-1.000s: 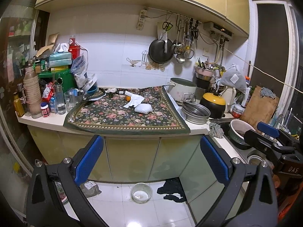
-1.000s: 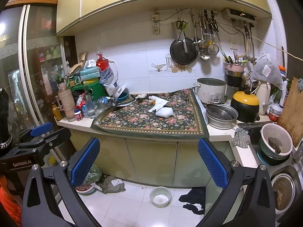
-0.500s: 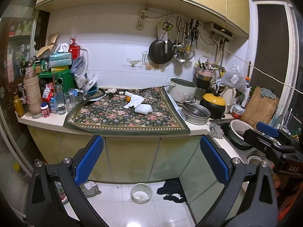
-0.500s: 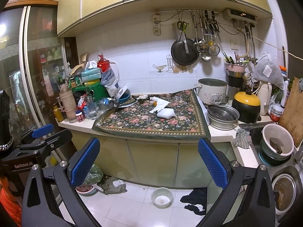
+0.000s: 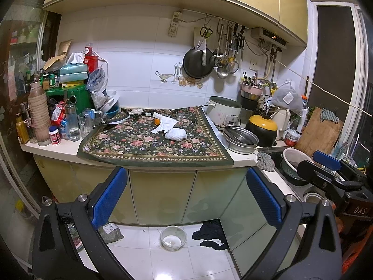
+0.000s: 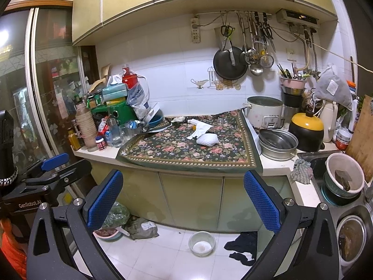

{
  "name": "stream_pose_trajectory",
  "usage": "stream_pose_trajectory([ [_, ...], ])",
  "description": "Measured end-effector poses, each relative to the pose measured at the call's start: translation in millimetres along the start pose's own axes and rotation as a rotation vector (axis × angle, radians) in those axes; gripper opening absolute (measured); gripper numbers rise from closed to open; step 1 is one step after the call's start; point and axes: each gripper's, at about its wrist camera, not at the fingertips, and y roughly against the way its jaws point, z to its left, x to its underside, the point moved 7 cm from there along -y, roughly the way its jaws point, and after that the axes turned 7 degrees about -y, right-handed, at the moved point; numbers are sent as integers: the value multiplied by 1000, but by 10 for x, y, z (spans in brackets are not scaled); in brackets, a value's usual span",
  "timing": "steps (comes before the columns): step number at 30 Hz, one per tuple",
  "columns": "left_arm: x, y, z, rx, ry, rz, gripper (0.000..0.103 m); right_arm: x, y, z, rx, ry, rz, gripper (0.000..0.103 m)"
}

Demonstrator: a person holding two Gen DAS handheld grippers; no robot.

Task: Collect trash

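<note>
- Both grippers, left (image 5: 186, 196) and right (image 6: 183, 198), gape wide, holding nothing.
- Trash: tissue (image 5: 166, 124) and what looks like a foam net (image 5: 176, 134) mid-cloth (image 5: 144, 149).
- Risk: snagging the cloth, dragging the glass (image 5: 84, 124) at its left edge.

Orange (image 5: 157, 121) half behind white paper (image 5: 166, 124)

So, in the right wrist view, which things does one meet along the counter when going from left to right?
Stack of brown cups → white-capped jar → floral cloth → white foam net → steel basin → yellow-lidded black pot → crumpled rag.
</note>
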Motion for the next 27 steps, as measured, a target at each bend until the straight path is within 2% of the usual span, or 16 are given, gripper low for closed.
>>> stream_pose_trajectory([
  [14, -134, -178, -33, -20, 15, 13, 103, -44, -120, -137, -6, -4, 11, 103],
  [20, -219, -436, -39, -63, 25, 20, 103, -110, -259, -317, -2, -5, 12, 103],
  [27, -425, -993, 175, -83, 64, 18, 103, -304, -570, -529, 35, -9, 4, 103],
])
